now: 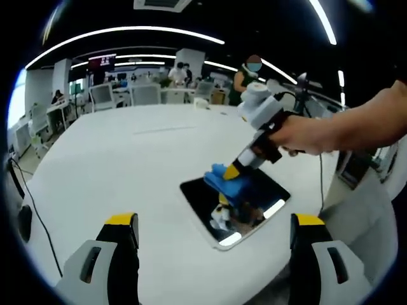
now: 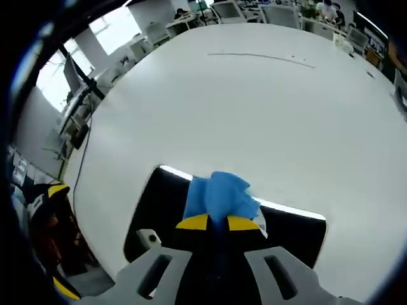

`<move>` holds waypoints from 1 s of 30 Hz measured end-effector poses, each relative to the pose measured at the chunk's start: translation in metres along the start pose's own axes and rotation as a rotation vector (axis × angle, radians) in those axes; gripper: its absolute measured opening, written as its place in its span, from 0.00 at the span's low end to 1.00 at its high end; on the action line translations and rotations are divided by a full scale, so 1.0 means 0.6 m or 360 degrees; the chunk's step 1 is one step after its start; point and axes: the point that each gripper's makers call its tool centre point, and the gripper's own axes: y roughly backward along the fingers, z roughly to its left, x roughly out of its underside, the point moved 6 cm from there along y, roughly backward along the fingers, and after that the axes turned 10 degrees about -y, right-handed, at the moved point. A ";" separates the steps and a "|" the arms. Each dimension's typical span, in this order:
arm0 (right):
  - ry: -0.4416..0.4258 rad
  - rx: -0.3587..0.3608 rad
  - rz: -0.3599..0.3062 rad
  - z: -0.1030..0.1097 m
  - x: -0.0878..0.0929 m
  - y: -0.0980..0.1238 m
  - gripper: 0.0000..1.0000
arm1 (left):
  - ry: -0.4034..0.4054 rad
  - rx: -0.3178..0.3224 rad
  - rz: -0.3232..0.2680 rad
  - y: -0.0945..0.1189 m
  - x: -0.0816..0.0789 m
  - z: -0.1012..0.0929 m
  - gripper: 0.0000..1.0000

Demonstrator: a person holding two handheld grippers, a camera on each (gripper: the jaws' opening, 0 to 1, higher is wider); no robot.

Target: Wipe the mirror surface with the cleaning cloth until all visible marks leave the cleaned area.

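In the left gripper view, the left gripper (image 1: 213, 238) is hanging just above the near edge of the white table (image 1: 127, 165), its two yellow-tipped jaws standing spread wide with nothing between them. Just beyond, the mirror (image 1: 267, 206) is lying flat on the table, a dark rounded rectangle throwing back ceiling lights. On the mirror's near-left part the right gripper (image 1: 232, 170), held in a person's hand (image 1: 305, 135), is pressing the blue cleaning cloth (image 1: 230, 184) down against the glass.

In the right gripper view, the right gripper (image 2: 217, 222) is pinching a bunched fold of the cleaning cloth (image 2: 219, 194) between jaws drawn close together, the cloth spreading out ahead of the tips over the far edge of the mirror (image 2: 292, 235). No marks on the glass can be made out at this size.

The cloth is looking soft, light and limp, so a grip on a gathered bunch, as here, seems the way to keep it from slipping loose. The mirror is likely stiff, smooth and fragile, and may be sliding on the slick table (image 2: 254, 108) under a hard stroke; the free gripper could be steadying it at a bare edge.

Farther off, desks, monitors and several people are filling the office behind.
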 end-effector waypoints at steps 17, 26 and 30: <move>-0.0034 -0.0060 0.0015 -0.010 -0.016 -0.006 0.03 | -0.0028 0.0003 0.0003 -0.003 -0.014 0.026 1.00; -0.0006 -0.0044 0.0006 -0.021 -0.015 -0.002 0.03 | -0.0060 -0.0008 0.0009 0.000 -0.015 0.024 1.00; 0.0000 -0.0052 0.0003 -0.027 -0.012 0.003 0.03 | -0.0047 -0.0005 0.0016 0.000 -0.012 0.023 1.00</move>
